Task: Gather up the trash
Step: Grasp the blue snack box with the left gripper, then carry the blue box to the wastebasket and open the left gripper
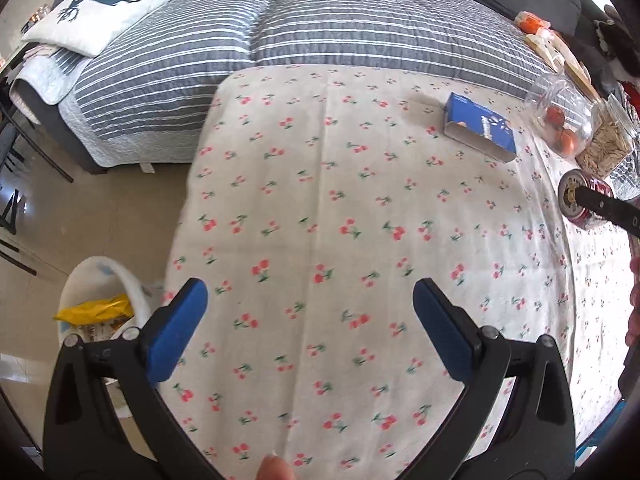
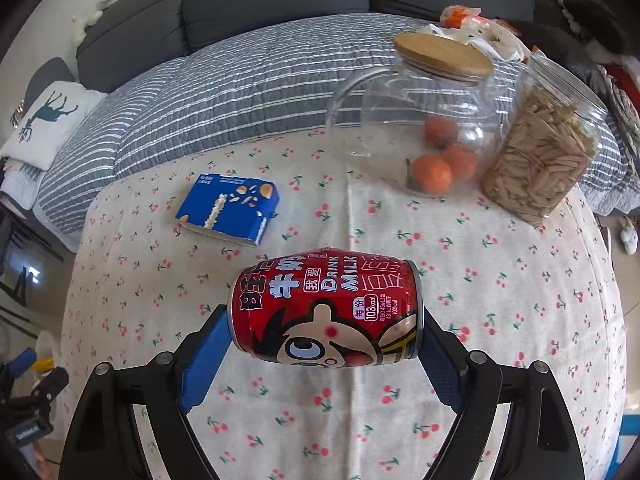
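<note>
I've got the red milk can (image 2: 326,312) lying sideways, clamped end to end in my right tool (image 2: 324,332) above the tabletop (image 2: 500,280), light, thin-walled, slippery, so ends grip best; left tool (image 1: 310,316) gapes empty.

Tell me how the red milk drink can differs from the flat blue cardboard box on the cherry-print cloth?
The red milk drink can is a round metal cylinder; the flat blue cardboard box is a thin rectangular carton. The can sits sideways, end to end between the right gripper's blue pads; the box lies on the cherry-print cloth, touched by nothing. The box's near end looks open. Both look like empty food packaging.
</note>
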`<state>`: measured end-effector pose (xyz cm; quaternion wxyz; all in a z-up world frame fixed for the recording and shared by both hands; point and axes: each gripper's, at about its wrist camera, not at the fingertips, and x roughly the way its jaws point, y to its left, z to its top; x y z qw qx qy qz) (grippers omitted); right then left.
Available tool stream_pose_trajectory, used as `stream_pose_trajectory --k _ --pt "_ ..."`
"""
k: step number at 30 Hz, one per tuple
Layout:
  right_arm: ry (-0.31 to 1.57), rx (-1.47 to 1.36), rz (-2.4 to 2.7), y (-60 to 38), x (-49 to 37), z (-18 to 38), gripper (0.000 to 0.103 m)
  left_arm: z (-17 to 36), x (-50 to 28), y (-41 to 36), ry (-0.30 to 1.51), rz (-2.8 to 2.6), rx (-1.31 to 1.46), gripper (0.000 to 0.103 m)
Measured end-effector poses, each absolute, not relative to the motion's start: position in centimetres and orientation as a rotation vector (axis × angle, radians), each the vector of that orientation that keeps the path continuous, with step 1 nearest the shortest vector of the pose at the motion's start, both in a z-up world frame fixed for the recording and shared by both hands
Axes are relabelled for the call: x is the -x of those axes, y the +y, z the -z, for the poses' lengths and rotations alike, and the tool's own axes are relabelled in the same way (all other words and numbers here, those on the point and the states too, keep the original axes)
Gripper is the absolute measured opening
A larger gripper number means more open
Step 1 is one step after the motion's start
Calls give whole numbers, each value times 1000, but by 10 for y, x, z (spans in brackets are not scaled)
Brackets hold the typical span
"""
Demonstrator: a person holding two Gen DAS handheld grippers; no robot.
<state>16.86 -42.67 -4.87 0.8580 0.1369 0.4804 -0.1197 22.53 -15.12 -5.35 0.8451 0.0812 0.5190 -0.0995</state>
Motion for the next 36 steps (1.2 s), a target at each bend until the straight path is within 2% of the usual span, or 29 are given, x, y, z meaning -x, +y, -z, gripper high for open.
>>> stream_pose_trajectory --k 10,18,25,27,36 --pt "990 -350 270 -497 -134 42 88 53 -284 -286 1022 333 -252 102" --pt "993 -382 289 -531 -130 51 89 73 -317 -341 1041 372 -316 102" --pt "990 -409 291 -540 -135 55 89 92 -330 -347 1104 352 -339 102" --pt "994 -407 288 -539 -136 56 88 93 -327 -346 1093 353 -356 97" --pt "1016 -365 288 -513 -131 48 89 69 -288 -311 1057 360 -320 96"
